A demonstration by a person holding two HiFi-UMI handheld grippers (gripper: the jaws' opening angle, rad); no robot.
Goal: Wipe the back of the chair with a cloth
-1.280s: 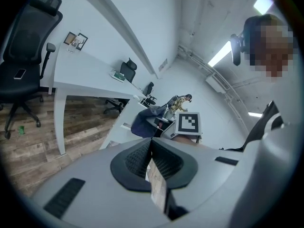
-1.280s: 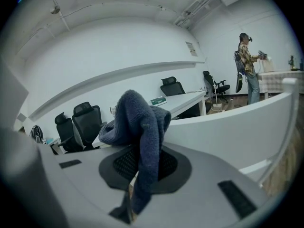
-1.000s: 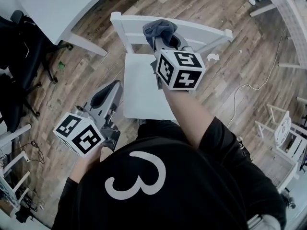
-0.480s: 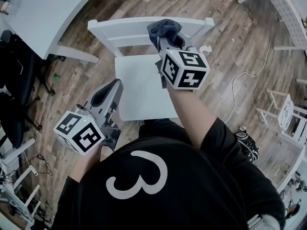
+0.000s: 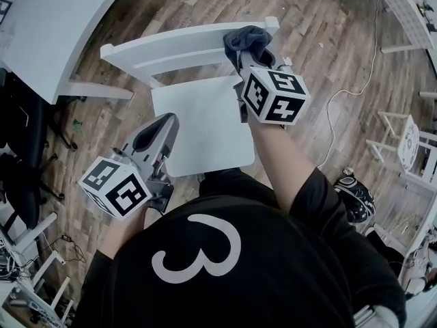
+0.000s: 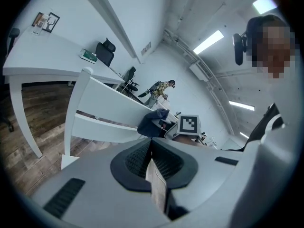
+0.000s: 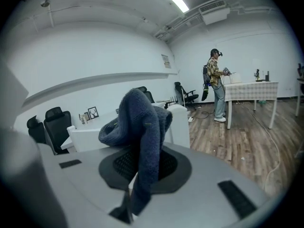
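Head view: the right gripper [image 5: 247, 55] holds a dark blue-grey knitted cloth [image 5: 246, 38] on the top rail of the white wooden chair [image 5: 171, 46], near its end post. The left gripper [image 5: 158, 130] hangs near the seat edge.

Left gripper view: jaws together, nothing between them.

Right gripper view: jaws clamped on the cloth.

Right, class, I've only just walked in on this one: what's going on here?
A person with a gripper in each hand is wiping a white chair. The right gripper has its jaws shut on a dark cloth and holds it on the top rail of the chair back, near the rail's right end. The left gripper is idle, jaws together and empty, held low beside the seat.
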